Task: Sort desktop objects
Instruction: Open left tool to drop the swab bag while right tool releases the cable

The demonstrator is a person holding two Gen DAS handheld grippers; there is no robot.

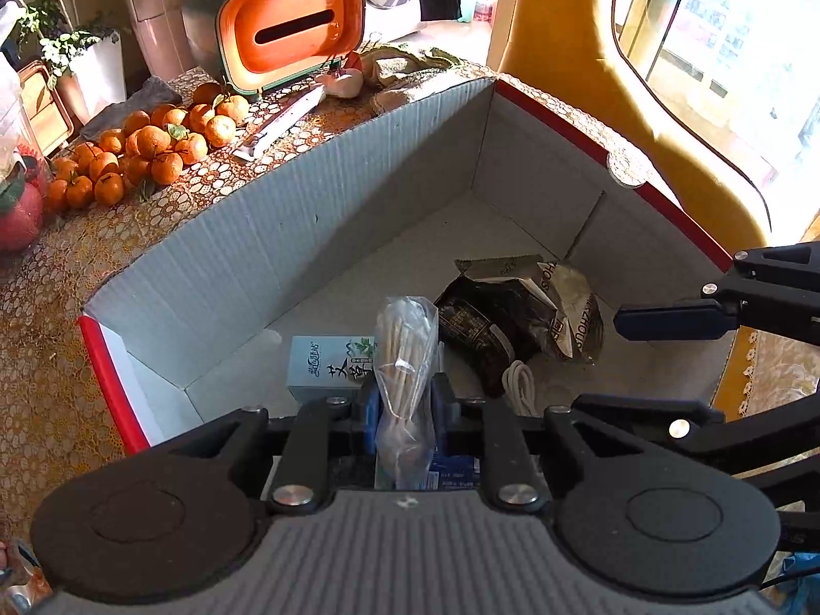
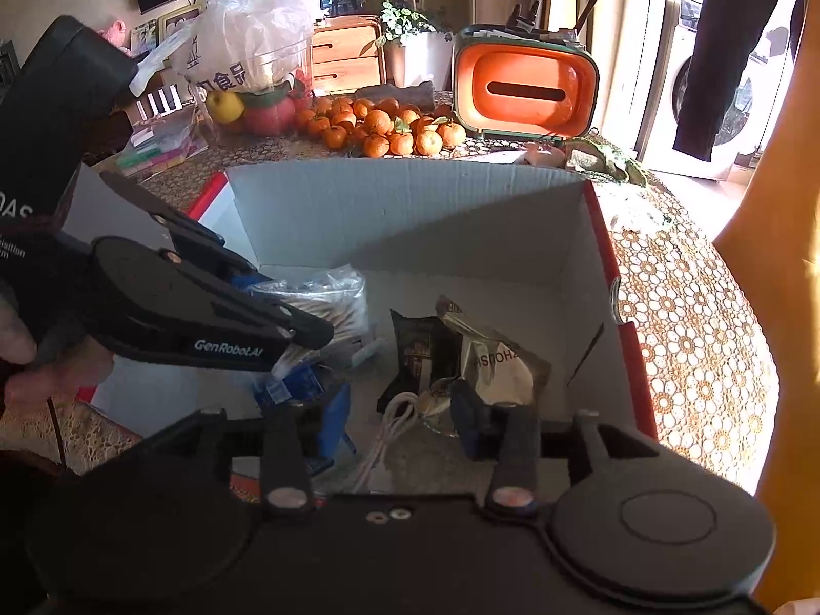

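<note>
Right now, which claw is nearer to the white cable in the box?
Right. The right claw hangs open directly over the white cable; the left claw is off to its side, shut on the bag of swabs.

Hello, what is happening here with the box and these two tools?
A person is sorting table things into a white cardboard box, with a claw in each hand. The left claw is shut on a clear bag of thin sticks and holds it inside the box. The right claw is open above a white cord on the box floor, gripping nothing. Dark snack packets and a small green carton already lie in the box. Tangerines are on the table outside.
</note>
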